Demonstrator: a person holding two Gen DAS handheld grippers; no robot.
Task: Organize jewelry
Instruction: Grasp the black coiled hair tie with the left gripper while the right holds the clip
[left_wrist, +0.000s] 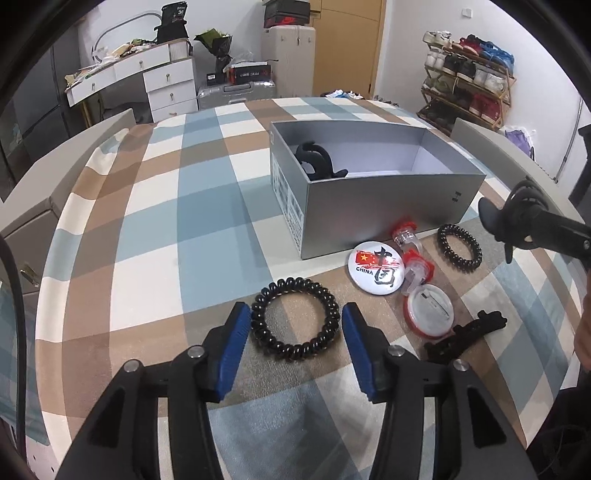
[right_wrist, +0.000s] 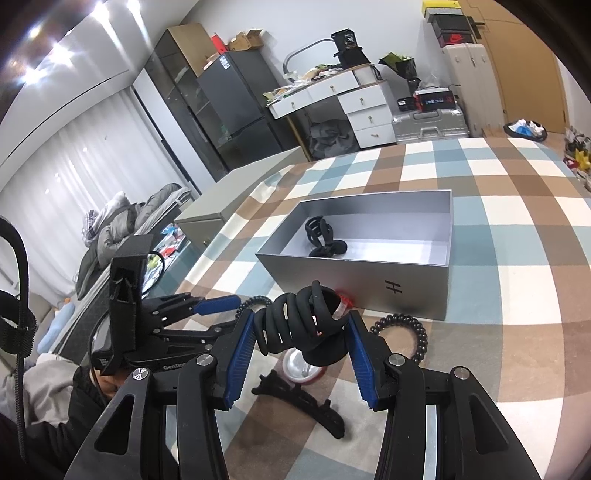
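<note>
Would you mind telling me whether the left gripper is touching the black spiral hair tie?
Apart. The left wrist view shows the hair tie lying between the left gripper pads, with tablecloth visible on both sides.

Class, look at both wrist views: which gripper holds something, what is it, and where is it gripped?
The right gripper holds a black claw hair clip, its pads pressing on the clip's two ends. The left gripper holds nothing; it straddles a black coil hair tie.

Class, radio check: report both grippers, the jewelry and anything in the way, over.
Right gripper shut on black plastic claw clip, off the table. Left gripper open, astride black spiral hair tie. Open grey cardboard box holds one black clip. Path clear.
</note>
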